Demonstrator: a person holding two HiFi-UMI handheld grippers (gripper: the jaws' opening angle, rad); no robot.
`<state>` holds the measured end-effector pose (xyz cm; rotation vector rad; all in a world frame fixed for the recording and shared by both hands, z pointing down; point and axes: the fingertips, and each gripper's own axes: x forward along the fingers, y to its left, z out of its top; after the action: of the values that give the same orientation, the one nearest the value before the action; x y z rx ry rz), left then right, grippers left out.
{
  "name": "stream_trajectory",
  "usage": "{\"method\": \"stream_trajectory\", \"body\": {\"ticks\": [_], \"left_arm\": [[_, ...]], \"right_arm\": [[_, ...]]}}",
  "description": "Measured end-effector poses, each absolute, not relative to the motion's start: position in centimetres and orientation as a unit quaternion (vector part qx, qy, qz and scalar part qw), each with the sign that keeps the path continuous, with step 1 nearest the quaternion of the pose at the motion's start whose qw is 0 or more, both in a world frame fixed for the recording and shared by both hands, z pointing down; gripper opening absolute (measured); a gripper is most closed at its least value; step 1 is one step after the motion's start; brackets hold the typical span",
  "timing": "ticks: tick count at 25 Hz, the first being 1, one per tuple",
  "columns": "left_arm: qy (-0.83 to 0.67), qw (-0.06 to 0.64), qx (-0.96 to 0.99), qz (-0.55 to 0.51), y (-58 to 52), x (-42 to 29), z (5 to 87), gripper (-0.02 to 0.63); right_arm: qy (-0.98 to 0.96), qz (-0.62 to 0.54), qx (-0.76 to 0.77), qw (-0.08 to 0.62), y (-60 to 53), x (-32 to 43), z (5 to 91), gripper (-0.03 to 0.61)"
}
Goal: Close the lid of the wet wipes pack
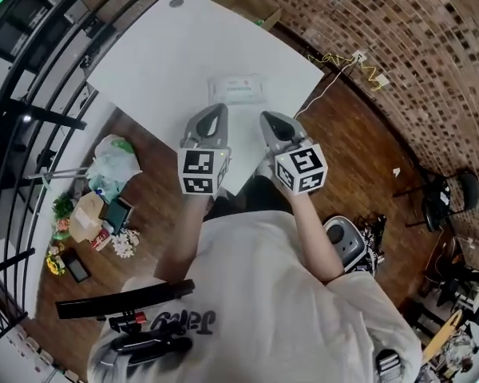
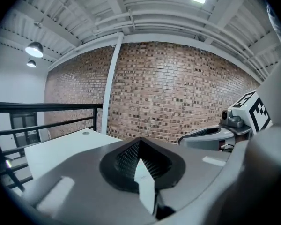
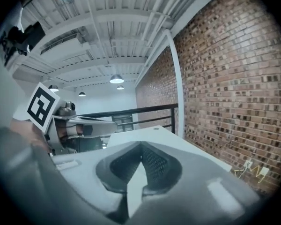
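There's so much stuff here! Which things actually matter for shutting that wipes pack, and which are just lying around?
For the job:
wet wipes pack, lying on the white table
left gripper, shut, empty
right gripper, shut, empty

Just lying about:
cardboard box beyond the table
plastic bag on the floor
floor clutter beside the bag
yellow cable by the brick wall
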<state>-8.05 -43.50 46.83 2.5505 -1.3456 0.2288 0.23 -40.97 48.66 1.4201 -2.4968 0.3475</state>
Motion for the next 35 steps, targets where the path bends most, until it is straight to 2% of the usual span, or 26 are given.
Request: {"method": "stream_trajectory", "body": {"ticks": [6, 13, 20, 29, 35], "left_arm": [[-0.472, 0.086, 0.875, 0.067, -38.6, -5.2, 43.8, 0.017], [-0.524, 0.063, 0.848, 0.059, -29.5, -2.8, 41.7, 0.015], [-0.567, 0.070, 0.818, 0.068, -19.5, 0.1, 42.0, 0.017], [-0.546, 0.043, 0.835, 0.055, -15.0, 1.0, 39.0, 0.017], [-0.554, 0.050, 0.830, 0.042, -14.3, -3.0, 38.9, 0.015]], "right_arm": [[-0.864, 0.086, 0.490, 0.074, -38.4, 2.6, 45.2, -0.012], [-0.884, 0.084, 0.458, 0.023, -29.4, 5.5, 43.7, -0.012], [-0.890, 0.066, 0.448, 0.049, -21.1, 10.8, 44.1, -0.012], [-0.892, 0.034, 0.449, 0.032, -16.5, 10.2, 39.8, -0.012], [-0.890, 0.031, 0.454, 0.039, -15.5, 7.6, 39.2, -0.012]]}}
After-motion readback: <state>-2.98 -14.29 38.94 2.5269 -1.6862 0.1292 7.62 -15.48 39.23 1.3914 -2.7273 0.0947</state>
